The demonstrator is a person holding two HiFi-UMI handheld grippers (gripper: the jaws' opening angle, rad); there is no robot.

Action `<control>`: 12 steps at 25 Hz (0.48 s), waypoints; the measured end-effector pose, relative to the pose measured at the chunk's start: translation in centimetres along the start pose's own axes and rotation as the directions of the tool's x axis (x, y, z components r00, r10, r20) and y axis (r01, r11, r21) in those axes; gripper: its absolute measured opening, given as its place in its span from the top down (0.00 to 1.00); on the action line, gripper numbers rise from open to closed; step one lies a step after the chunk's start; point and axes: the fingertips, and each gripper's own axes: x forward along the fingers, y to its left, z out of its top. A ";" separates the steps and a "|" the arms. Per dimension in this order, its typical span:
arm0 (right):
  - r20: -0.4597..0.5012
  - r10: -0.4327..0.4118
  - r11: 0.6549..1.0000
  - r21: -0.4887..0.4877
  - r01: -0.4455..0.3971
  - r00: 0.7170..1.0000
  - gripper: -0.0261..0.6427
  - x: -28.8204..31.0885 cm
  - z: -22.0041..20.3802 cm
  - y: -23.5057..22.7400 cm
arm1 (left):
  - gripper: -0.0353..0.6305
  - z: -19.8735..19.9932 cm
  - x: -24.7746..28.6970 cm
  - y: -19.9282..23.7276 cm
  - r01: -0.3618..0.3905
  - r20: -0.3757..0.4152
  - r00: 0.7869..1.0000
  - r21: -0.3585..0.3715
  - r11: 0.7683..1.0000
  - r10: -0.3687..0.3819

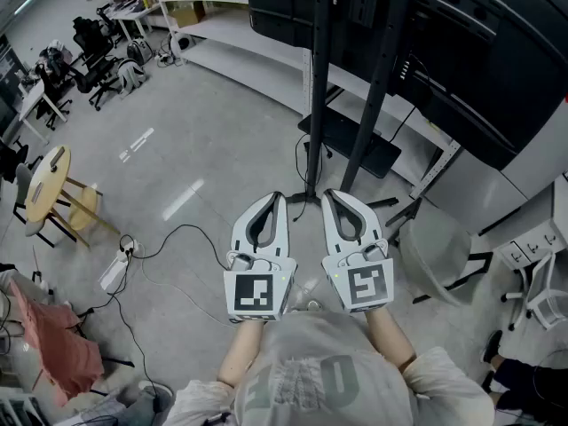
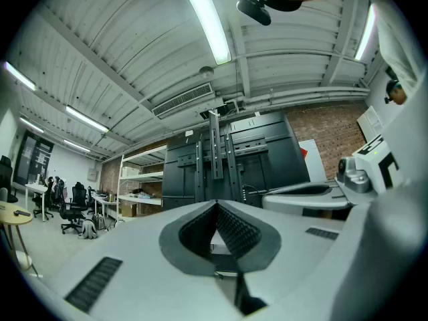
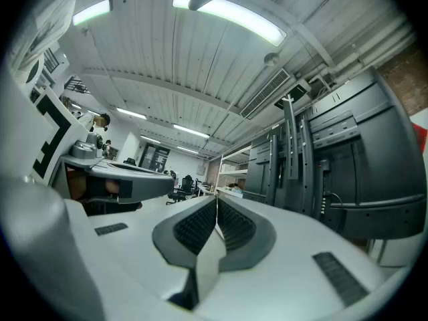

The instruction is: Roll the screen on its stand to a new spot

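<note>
A large black screen [image 1: 461, 51] hangs on a tall black stand [image 1: 318, 87] with two upright posts and a low shelf [image 1: 351, 145]; I see its back, straight ahead of me. The same screen back [image 2: 227, 159] fills the middle of the left gripper view and stands at the right of the right gripper view [image 3: 348, 172]. My left gripper [image 1: 282, 196] and right gripper [image 1: 327, 193] are held side by side just short of the stand's base. Both are shut with nothing between their jaws, and neither touches the stand.
A white power strip [image 1: 115, 272] with black cables trails over the grey floor at the left. A round wooden stool [image 1: 49, 185] and office chairs [image 1: 89, 56] stand further left. A grey chair [image 1: 439, 251] sits right of the stand, and white shelving [image 1: 231, 34] runs behind.
</note>
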 end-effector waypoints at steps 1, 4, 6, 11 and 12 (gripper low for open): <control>0.001 0.002 1.000 -0.004 -0.002 1.000 0.93 0.2 0.0 0.1 | 0.92 -0.1 0.0 0.2 -0.001 -0.001 1.000 0.004 1.000 0.001; 0.011 0.004 1.000 -0.008 -0.004 1.000 0.93 0.8 -0.1 0.6 | 0.92 0.2 0.2 0.6 -0.002 0.021 1.000 0.030 1.000 0.001; 0.017 0.000 1.000 -0.003 0.000 1.000 0.93 1.1 -0.2 0.9 | 0.92 0.6 0.3 0.8 -0.005 0.048 0.999 0.054 0.999 0.002; -0.017 -0.018 0.999 0.028 0.018 1.000 0.93 1.7 -1.6 1.4 | 0.92 0.0 0.4 1.6 0.010 0.040 0.999 0.152 0.988 -0.017; -0.024 -0.024 0.999 0.028 0.024 0.999 0.93 1.9 -1.9 1.4 | 0.92 -0.1 0.4 1.7 0.023 0.036 0.999 0.184 0.983 -0.030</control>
